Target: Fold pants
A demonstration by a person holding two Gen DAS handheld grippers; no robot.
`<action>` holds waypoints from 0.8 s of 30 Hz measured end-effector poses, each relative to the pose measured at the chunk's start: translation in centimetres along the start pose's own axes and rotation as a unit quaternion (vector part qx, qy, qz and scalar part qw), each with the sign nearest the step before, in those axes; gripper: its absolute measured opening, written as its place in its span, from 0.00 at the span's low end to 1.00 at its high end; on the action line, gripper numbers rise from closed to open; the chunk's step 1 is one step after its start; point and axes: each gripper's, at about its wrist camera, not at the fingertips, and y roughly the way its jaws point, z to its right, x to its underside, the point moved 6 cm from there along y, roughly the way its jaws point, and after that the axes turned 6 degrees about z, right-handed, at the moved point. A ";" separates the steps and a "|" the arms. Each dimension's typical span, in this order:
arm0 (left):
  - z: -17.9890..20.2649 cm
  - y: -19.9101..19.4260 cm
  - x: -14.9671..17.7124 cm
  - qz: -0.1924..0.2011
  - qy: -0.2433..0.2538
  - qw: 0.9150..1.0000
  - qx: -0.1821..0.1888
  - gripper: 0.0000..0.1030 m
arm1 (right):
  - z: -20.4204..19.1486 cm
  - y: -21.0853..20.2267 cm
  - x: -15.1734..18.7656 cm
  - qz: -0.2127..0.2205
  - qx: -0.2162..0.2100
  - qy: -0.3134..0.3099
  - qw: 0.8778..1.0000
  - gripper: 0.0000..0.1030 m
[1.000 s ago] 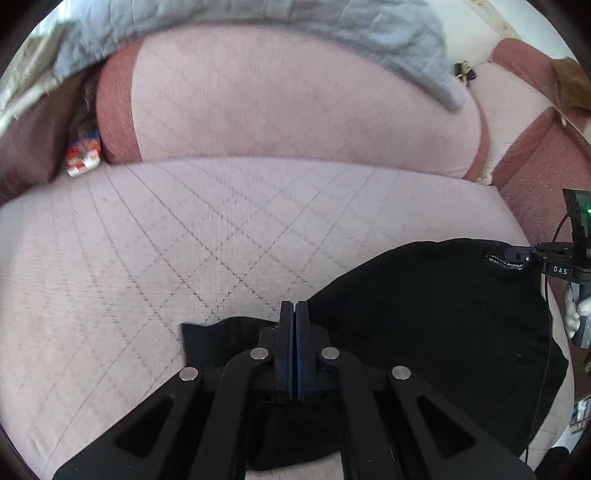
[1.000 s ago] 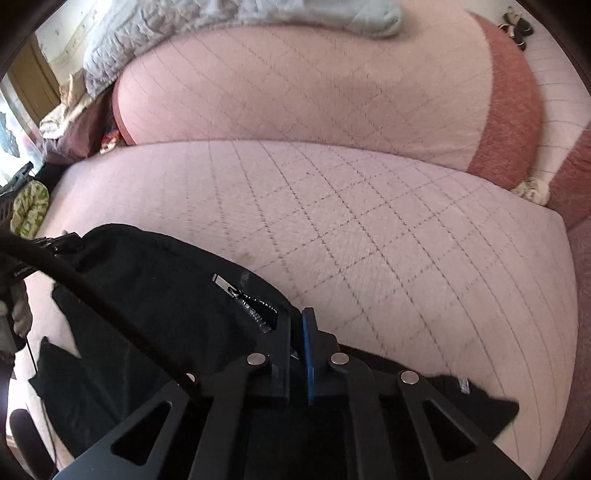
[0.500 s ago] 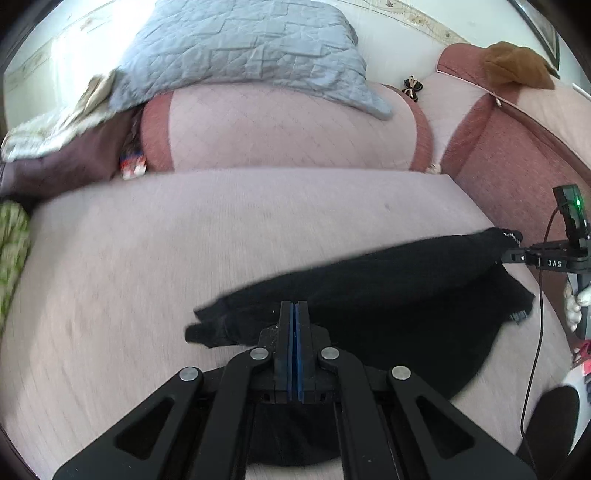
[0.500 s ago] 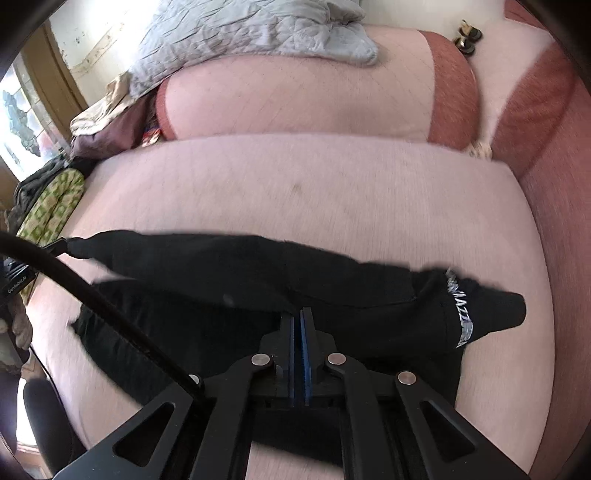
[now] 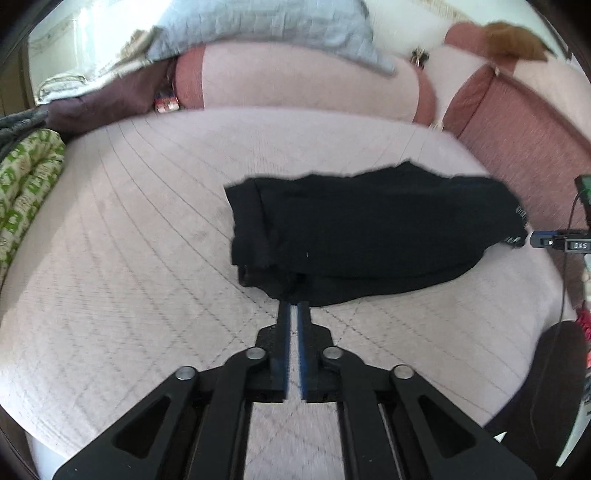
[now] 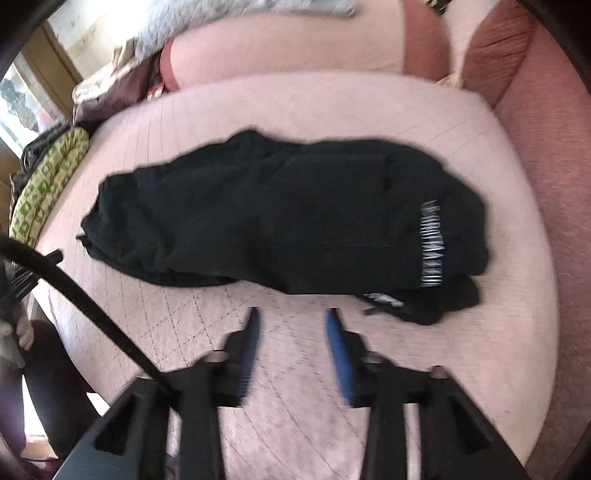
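Observation:
The black pants lie folded in a flat bundle across the pink quilted sofa seat. In the right wrist view the pants show white lettering at their right end. My left gripper hovers just short of the pants' near edge; its jaws are opening, a narrow gap with only seat fabric showing between them. My right gripper is also just in front of the pants, jaws opening and wider apart, nothing between them. The right gripper's tip shows at the pants' right end.
A green patterned cushion sits at the seat's left end. The pink back cushion with a grey quilt on top stands behind. A red armrest bounds the right side. A black cable crosses the right wrist view.
Both grippers carried the pants' edge over onto the rest, then let go and drew back. The pants now lie folded on the seat, and both sets of jaws have parted.

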 end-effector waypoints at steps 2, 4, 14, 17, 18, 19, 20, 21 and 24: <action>-0.4 -1.0 -0.9 0.016 -0.015 1.000 0.001 0.20 | 1.2 -1.8 -0.3 0.021 -0.002 0.019 1.000 0.46; -0.6 -1.0 -2.2 0.024 -0.037 0.999 0.009 0.24 | 2.3 -3.0 -1.0 0.044 -0.004 0.045 0.998 0.46; 1.9 7.6 -4.4 -0.007 -0.117 0.993 0.034 0.36 | 7.6 -1.2 -1.9 0.065 0.036 0.196 0.978 0.46; 2.2 9.8 -2.8 -0.038 -0.107 0.993 0.023 0.36 | 9.8 -0.8 -1.3 0.066 0.054 0.251 0.964 0.51; 2.2 10.5 -2.3 -0.052 -0.102 0.993 0.018 0.36 | 10.5 -0.8 -1.2 0.072 0.052 0.267 0.960 0.58; 2.2 10.8 -2.0 -0.057 -0.100 0.993 0.016 0.36 | 11.0 -0.6 -1.1 0.078 0.049 0.285 0.954 0.64; 2.3 10.9 -1.9 -0.056 -0.096 0.994 0.015 0.36 | 11.4 -0.3 -1.0 0.084 0.040 0.303 0.948 0.66; 2.3 10.8 -1.9 -0.053 -0.091 0.994 0.014 0.36 | 11.5 0.3 -1.1 0.084 0.030 0.314 0.945 0.67; 2.5 10.6 -1.6 -0.049 -0.079 0.996 0.010 0.37 | 11.2 1.9 -1.5 0.085 -0.010 0.344 0.935 0.52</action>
